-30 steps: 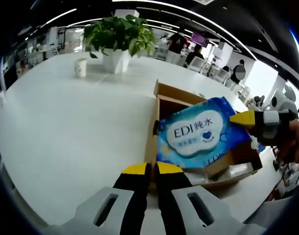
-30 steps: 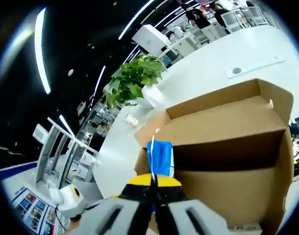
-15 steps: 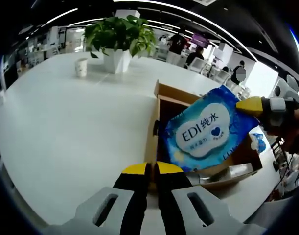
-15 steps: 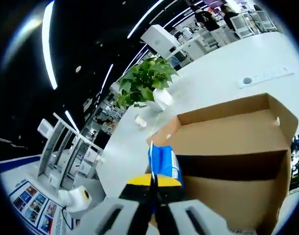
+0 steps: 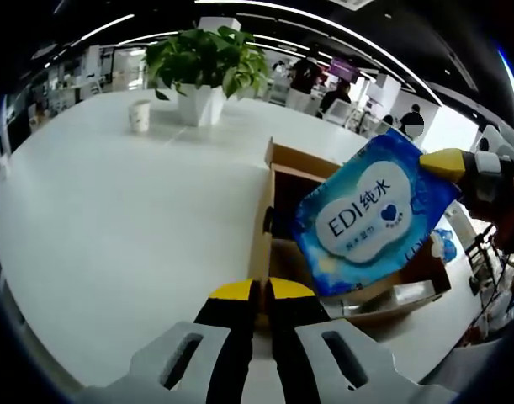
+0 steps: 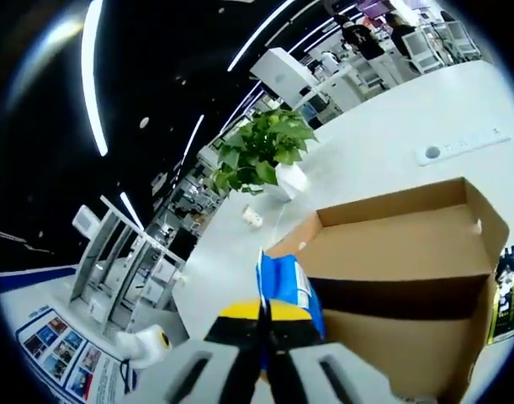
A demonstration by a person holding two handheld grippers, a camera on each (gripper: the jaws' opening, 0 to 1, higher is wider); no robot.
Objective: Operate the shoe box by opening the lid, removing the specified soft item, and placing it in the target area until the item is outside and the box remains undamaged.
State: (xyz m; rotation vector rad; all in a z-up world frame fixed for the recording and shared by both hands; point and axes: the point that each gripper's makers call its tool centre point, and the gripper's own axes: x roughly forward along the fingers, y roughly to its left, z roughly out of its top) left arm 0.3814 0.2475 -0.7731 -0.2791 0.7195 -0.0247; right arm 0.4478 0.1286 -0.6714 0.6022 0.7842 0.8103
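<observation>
A blue wet-wipes pack marked EDI hangs tilted above the open cardboard shoe box in the left gripper view. My right gripper comes in from the right and is shut on the pack's upper corner. In the right gripper view the pack shows edge-on, pinched in my right gripper, with the shoe box and its raised lid behind it. My left gripper is shut with nothing in it, low at the box's near corner.
A potted green plant in a white pot and a paper cup stand far back on the white table. The plant also appears in the right gripper view. People and desks fill the room behind.
The right gripper has lifted the wipes pack higher and to the right, and the pack tilts more steeply. The left gripper has stayed still.
</observation>
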